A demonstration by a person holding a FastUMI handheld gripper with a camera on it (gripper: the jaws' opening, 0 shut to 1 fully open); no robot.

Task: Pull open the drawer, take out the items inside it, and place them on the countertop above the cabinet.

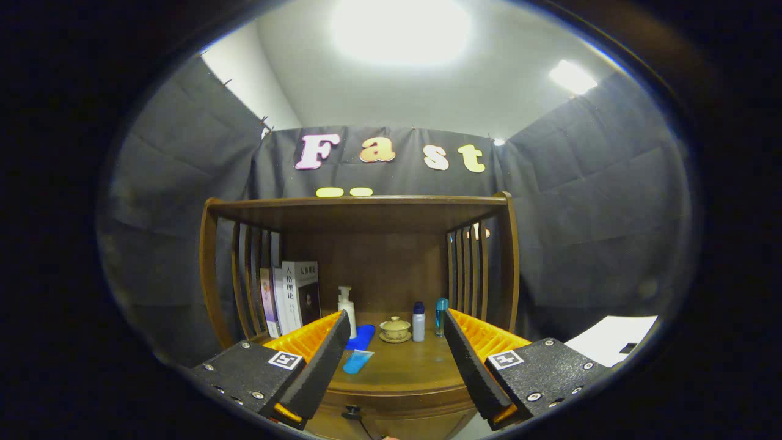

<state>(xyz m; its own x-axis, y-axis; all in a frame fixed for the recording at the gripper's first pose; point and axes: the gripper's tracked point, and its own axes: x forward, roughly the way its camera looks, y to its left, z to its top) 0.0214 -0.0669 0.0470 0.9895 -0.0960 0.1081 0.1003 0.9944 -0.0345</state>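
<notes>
A wooden cabinet with a shelf top stands straight ahead, and its countertop point(415, 373) lies just beyond my fingers. My gripper point(397, 333) is open, fingers spread wide with nothing between them. Below the countertop's front edge I see the drawer front with a small dark knob point(351, 413), low between the fingers. The drawer looks closed and its contents are hidden. On the countertop lie a blue tube point(357, 361) and a darker blue flat item point(361, 337) near my left finger.
At the back of the countertop stand a white pump bottle point(346, 308), a lidded tea cup on a saucer point(395, 329), a small white bottle point(418, 322) and a blue bottle point(441, 316). Books point(290, 296) lean at the left. Slatted sides flank the shelf. A white sheet point(611, 339) lies at right.
</notes>
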